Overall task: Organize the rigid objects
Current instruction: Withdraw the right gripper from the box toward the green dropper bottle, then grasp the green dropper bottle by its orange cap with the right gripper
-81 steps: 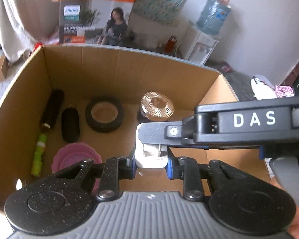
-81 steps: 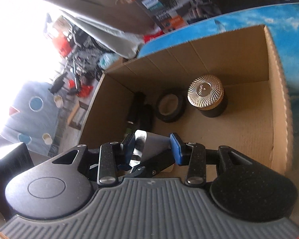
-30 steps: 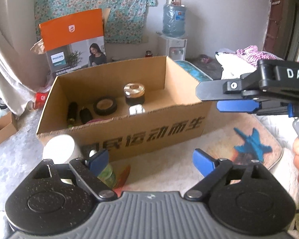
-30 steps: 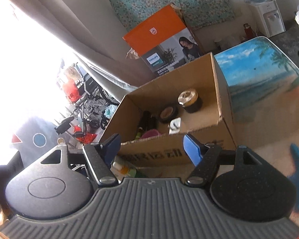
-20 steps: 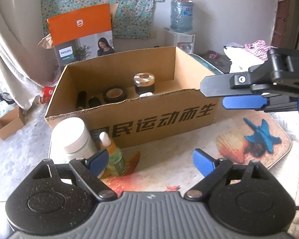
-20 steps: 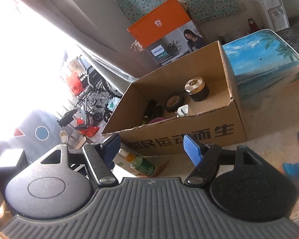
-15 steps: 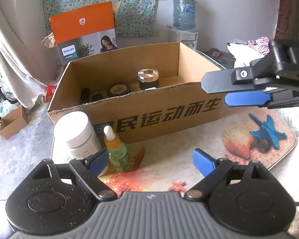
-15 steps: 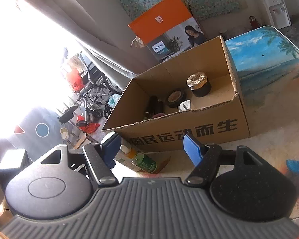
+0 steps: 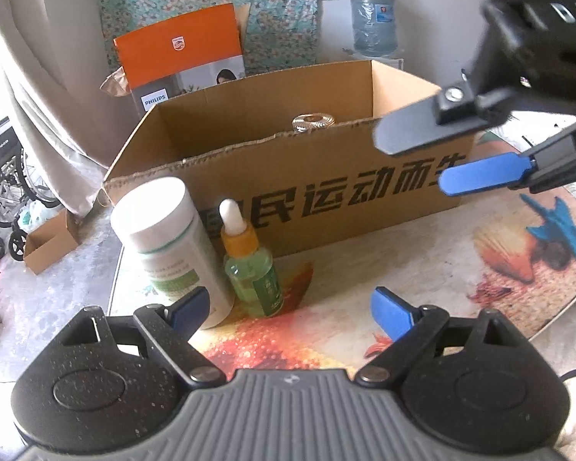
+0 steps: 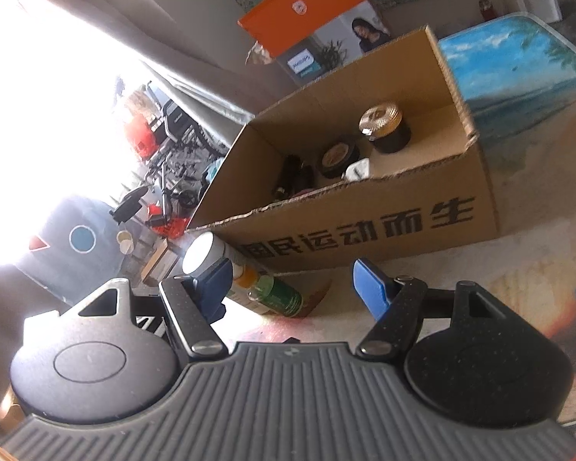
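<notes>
Patterned tabletop (image 9: 422, 269): dropper bottle (image 9: 255, 272) just ahead of left hand-held gripper (image 9: 288, 309).

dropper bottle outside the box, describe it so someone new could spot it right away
Find the cardboard box with black printed characters on its front. Two containers stand before its left end: the dropper bottle is the smaller, green with an orange collar and white bulb, right of the taller white jar.

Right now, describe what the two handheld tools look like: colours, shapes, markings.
The left tool has a ribbed grey body, two round speckled black discs, black linkage arms with silver pivots and blue finger pads. The right tool is built the same; seen from the left wrist, its black housing bears white letters.
</notes>
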Demonstrator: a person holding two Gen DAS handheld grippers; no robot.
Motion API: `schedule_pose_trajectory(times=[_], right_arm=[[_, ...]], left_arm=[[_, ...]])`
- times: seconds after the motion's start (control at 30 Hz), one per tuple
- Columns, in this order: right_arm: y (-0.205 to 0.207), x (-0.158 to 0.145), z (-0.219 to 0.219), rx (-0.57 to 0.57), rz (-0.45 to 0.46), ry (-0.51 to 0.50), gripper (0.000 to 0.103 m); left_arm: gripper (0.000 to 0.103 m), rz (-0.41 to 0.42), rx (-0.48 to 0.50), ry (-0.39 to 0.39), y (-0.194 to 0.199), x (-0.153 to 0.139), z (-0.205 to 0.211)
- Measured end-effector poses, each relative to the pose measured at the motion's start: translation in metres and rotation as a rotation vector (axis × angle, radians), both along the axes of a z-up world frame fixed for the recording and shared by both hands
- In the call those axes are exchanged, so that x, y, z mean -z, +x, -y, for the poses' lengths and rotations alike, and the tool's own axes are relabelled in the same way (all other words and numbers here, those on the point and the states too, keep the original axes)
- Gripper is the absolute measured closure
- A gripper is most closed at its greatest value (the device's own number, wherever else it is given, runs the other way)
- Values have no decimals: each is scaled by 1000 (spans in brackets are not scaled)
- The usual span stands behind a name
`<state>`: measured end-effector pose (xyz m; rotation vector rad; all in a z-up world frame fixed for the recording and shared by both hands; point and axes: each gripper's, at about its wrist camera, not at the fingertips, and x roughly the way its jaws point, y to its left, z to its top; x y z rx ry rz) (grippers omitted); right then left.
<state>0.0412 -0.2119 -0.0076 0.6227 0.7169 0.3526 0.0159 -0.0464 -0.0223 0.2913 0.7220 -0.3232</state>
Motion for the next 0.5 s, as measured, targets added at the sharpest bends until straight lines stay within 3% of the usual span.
schedule_pose_trajectory(times=[0.27,0.5], right_arm=[[22,4,-39,-102,13,-64,35],[43,-7,-85,-228,84,-263,54]], left_arm=[[29,2,-1,-21,12,19,-8],[45,-6,-15,-72,23,29,-18]])
